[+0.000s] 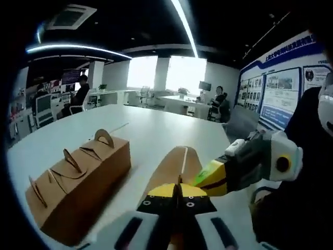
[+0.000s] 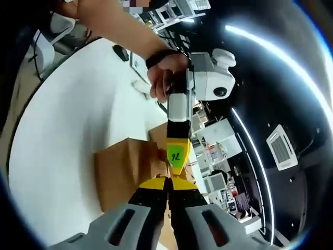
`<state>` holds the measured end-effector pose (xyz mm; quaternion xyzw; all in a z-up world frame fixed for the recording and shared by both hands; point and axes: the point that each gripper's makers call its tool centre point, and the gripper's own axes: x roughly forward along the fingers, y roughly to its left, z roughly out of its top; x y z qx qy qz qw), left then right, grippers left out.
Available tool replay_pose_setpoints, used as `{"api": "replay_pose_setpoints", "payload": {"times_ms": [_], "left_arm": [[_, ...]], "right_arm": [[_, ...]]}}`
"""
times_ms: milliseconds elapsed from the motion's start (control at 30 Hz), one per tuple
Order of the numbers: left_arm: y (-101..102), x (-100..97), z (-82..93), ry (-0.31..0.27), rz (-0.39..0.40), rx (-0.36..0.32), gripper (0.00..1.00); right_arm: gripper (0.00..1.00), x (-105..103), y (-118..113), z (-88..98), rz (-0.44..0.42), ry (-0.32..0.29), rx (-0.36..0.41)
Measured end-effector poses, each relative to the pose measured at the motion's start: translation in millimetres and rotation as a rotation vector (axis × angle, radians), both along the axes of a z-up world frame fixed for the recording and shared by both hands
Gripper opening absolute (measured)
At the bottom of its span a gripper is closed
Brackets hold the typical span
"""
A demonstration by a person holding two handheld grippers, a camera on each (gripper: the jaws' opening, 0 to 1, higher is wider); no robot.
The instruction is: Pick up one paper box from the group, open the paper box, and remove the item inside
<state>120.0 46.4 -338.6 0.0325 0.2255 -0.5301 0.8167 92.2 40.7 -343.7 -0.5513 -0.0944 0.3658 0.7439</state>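
Two grippers meet at one brown paper box, each held in a person's hand. In the left gripper view, the left gripper point(image 1: 179, 191) has its yellow-tipped jaws pressed together on a rounded brown cardboard flap point(image 1: 177, 164) that rises between them. The right gripper point(image 1: 210, 177) comes in from the right side, its yellow and green tip touching the same flap just beside the left one's jaws.

In the right gripper view, the right gripper's point(image 2: 167, 183) jaws are likewise pressed together at the edge of the brown box point(image 2: 125, 169), where a thin piece of cardboard seems to sit between them, though that is hard to make out. The left gripper point(image 2: 176, 151) points down at it from above, held by a bare hand point(image 2: 164, 78) with a dark wristband.

Beside the held flap, three more paper boxes point(image 1: 78, 182) stand in a row on a white table point(image 1: 151, 130), tabs up and still closed. An office lies beyond.

As a judgement: one box has been picked out, and opening is under way. No item is visible yet, so finishing the opening and removing the contents remain.
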Motion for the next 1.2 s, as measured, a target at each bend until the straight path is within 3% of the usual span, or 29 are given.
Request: {"api": "replay_pose_setpoints", "payload": {"times_ms": [100,433,600,1100,1200], "left_arm": [[-1,0.7,2.3,0.054,0.022,-0.045,0.04],[-2,10.2,3.7,0.136,0.082,-0.145,0.04],[8,27.8,15.8,0.166,0.161,-0.249,0.04],[7,25.8,8.2,0.177,0.159,-0.248,0.04],[5,24.2,10.5,0.196,0.147,-0.279,0.04]], "right_arm": [[0.03,-1,-2,1.9,0.003,-0.005,0.001],[0.03,-1,-4,0.7,0.003,0.003,-0.015],[0.03,-3,-5,5.8,0.006,-0.009,-0.003],[0.03,-4,-4,4.7,0.015,-0.011,-0.014],[0.03,-5,-4,5.6,0.013,-0.014,-0.02]]}}
